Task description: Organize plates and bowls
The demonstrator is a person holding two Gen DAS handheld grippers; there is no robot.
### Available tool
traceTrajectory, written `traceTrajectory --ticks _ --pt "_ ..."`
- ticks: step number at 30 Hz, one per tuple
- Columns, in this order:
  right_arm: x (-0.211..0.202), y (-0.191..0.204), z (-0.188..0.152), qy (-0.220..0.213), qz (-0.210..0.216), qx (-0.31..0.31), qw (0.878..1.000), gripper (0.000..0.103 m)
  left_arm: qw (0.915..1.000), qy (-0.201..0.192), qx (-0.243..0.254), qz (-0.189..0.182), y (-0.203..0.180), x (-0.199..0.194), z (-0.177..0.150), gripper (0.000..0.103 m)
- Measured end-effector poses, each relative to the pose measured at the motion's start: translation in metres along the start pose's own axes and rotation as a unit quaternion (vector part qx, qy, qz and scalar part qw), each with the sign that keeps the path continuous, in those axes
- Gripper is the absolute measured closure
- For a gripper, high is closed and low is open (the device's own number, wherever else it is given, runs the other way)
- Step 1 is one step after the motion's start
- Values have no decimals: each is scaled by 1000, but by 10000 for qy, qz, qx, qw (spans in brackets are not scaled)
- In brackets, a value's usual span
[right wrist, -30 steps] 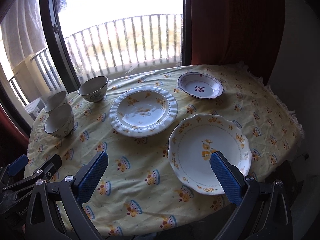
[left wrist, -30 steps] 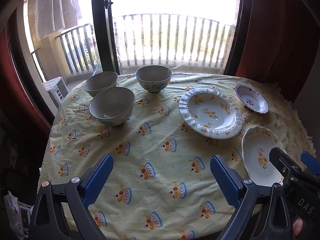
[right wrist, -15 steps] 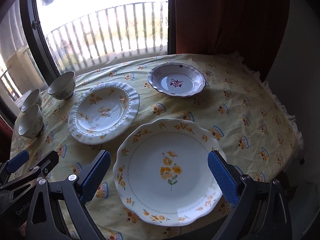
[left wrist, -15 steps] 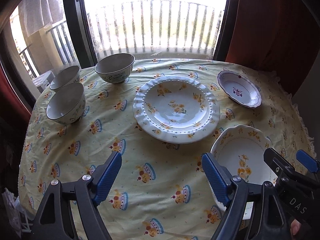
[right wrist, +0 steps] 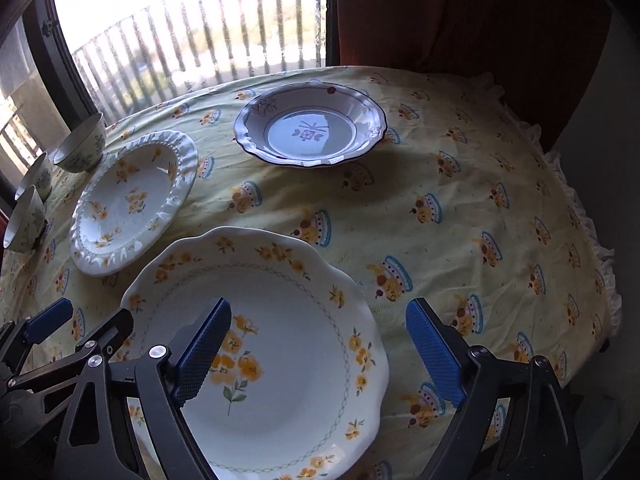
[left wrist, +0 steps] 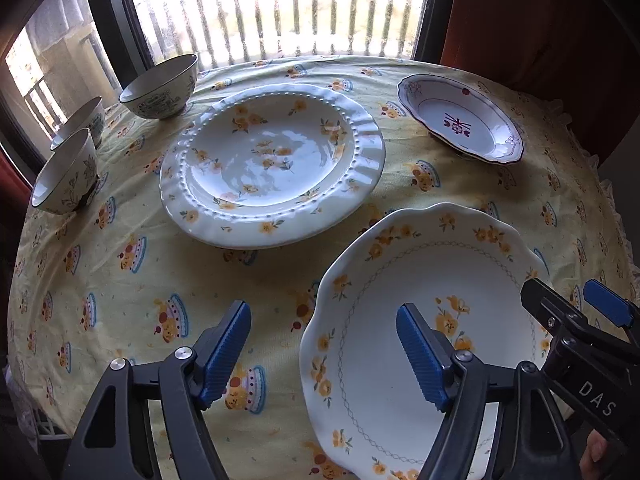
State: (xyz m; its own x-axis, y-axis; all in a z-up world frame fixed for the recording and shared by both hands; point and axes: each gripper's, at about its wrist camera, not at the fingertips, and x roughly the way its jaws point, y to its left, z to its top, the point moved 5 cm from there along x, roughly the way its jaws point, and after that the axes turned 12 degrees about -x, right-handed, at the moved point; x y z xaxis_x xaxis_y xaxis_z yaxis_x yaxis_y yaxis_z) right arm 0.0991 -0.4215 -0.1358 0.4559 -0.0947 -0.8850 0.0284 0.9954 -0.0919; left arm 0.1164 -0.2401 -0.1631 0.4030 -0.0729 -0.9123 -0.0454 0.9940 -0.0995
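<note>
Both grippers hung over the scalloped plate (left wrist: 420, 320), which lay flat at the six o'clock edge of the bench (right wrist: 460, 200). The left gripper (left wrist: 323, 354) straddled the plate's nine o'clock rim, one pad over the plate, the other over the cloth; its jaws were closing, with the rim between them but not yet pinched. The right gripper (right wrist: 318, 354) straddled the three o'clock rim in the same way, jaws also closing, nothing clamped.

The likely trouble was the glazed rim: if either side closed too shallow, or the two lifted unevenly, the plate could tip and slide off the near edge. A pad catching the yellow tablecloth (left wrist: 160, 272) could drag it and shift the beaded plate (left wrist: 272, 164) at the centre, the purple-trimmed dish (right wrist: 310, 124) at one o'clock, and the three bowls (left wrist: 160, 88) at ten o'clock.

The round bench stood before a bright balcony door with railings (left wrist: 280, 12), a red curtain (right wrist: 460, 12) to the right.
</note>
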Motion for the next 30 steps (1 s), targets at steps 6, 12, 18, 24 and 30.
traceTrajectory --ticks 6,12,18,24,30 --pt "29 -13 -21 371 197 -39 9991 16 9995 88 50 304 -11 18 -9 28" --pt "50 -16 -31 678 364 -156 9969 18 9989 350 50 300 -17 30 -23 33" --pt "58 -12 -33 779 709 -125 9944 23 9987 362 -153 337 -16 32 -22 32" --pt "60 -5 -25 746 860 -295 9931 32 9983 402 -250 326 -15 33 -21 32" --pt "63 -2 -20 863 867 -256 9922 32 9981 453 -272 314 -15 34 -19 32"
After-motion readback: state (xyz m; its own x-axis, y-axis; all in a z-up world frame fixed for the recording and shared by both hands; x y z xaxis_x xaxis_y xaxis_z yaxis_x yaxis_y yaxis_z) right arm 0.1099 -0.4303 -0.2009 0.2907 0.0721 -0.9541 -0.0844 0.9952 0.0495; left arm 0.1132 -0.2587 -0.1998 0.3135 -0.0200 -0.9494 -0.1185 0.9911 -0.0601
